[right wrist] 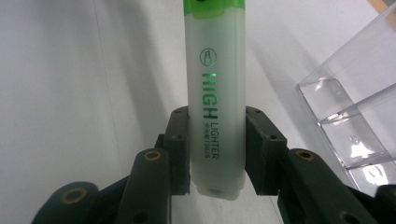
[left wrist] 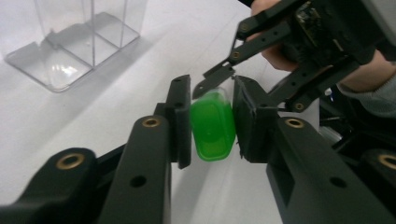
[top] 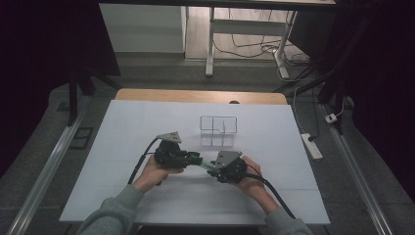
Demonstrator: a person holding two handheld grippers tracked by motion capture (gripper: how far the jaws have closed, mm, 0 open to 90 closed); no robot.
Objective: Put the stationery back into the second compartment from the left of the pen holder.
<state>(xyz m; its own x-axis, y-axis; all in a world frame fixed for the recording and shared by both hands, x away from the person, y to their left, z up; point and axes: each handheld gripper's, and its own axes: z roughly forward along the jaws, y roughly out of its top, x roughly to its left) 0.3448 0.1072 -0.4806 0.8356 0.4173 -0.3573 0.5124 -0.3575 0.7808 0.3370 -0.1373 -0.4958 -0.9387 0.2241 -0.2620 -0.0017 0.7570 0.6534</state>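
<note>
Both grippers clamp one highlighter [right wrist: 215,112]: left gripper [left wrist: 212,122] squeezes its green cap [left wrist: 213,126], right gripper [right wrist: 217,154] its pale barrel, opposed ahead of each other, probably to pull the cap off.

The green-capped white plastic highlighter [top: 201,163] lies between the left gripper [top: 192,157] and the right gripper [top: 211,172], above the white table [top: 147,122], with one gripper at each end. The clear plastic divided organizer box [top: 218,130] stands on the table behind them.
</note>
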